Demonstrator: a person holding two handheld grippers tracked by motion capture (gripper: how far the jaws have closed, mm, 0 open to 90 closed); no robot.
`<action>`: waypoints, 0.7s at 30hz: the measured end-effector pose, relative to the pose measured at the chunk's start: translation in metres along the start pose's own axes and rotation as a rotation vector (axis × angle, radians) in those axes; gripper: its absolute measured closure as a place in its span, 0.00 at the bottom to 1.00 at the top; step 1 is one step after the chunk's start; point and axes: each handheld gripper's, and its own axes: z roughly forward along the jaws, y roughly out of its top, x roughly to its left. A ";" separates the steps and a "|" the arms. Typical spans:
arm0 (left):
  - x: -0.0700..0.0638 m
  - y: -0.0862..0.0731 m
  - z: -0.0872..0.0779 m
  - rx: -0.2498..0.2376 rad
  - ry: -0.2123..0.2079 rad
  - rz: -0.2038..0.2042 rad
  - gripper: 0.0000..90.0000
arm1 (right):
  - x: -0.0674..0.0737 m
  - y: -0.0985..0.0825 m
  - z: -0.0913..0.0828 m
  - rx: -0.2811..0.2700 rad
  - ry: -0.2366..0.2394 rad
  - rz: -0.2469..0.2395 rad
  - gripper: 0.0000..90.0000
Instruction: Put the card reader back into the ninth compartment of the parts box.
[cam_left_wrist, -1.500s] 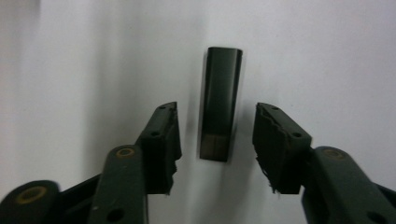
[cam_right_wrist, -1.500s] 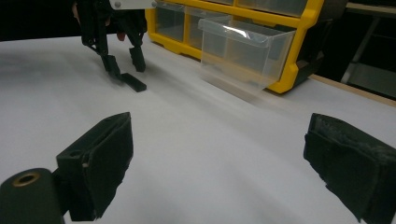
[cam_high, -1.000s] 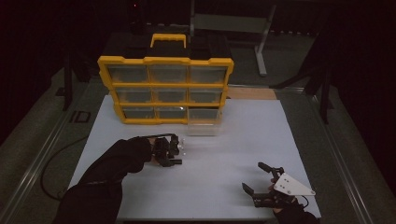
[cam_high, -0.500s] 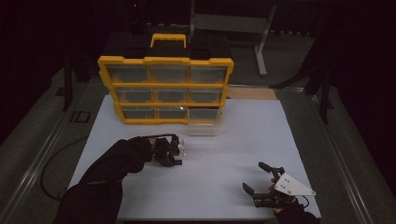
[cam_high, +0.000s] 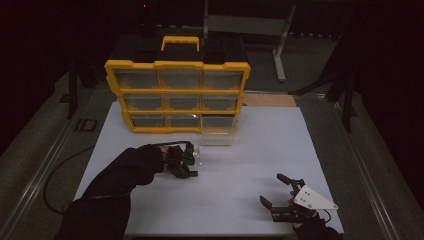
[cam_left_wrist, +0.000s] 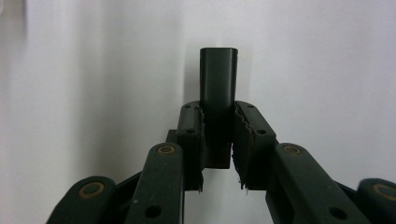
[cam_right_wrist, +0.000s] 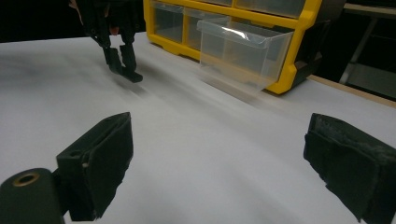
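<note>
Left gripper view is showing the left tongs (cam_left_wrist: 218, 140) clamping a small dark block (cam_left_wrist: 218, 79) between their two pads, the block standing up beyond the pad tips against the white worktop (cam_left_wrist: 327, 70). The pads are pressing on its two sides, and its rounded far end is sticking out free.

High view is showing the left tongs (cam_high: 186, 161) sitting left of the worktop's (cam_high: 260, 150) middle, with a dark sleeve (cam_high: 125, 172) reaching in from the near left. Just to the right of them and farther off, a clear drawer (cam_high: 218, 131) is standing pulled out from the bottom right slot of a yellow organiser (cam_high: 177, 95), which is standing upright at the far edge of the worktop. The right tongs (cam_high: 274, 189) are resting near the near right corner, well apart from the left tongs, with their jaws standing wide apart and nothing between them.

Right gripper view is looking along the right tongs (cam_right_wrist: 219, 158) with bare worktop (cam_right_wrist: 201, 140) lying between the two pads. Farther off, the left tongs (cam_right_wrist: 122, 65) are pointing down at the worktop with the dark block (cam_right_wrist: 132, 76) at their tips, to the left of the clear drawer (cam_right_wrist: 243, 51) and the yellow organiser (cam_right_wrist: 299, 28).
</note>
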 end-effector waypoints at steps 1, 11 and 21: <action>-0.001 0.002 0.000 0.001 0.000 0.001 0.83 | 0.000 0.000 0.000 0.000 0.000 0.000 0.09; -0.006 0.017 -0.012 -0.021 -0.010 0.019 0.83 | 0.000 0.000 0.000 -0.002 0.000 0.002 0.09; -0.003 0.025 -0.026 -0.061 -0.010 0.013 0.83 | 0.000 0.000 0.000 -0.002 -0.002 -0.005 0.09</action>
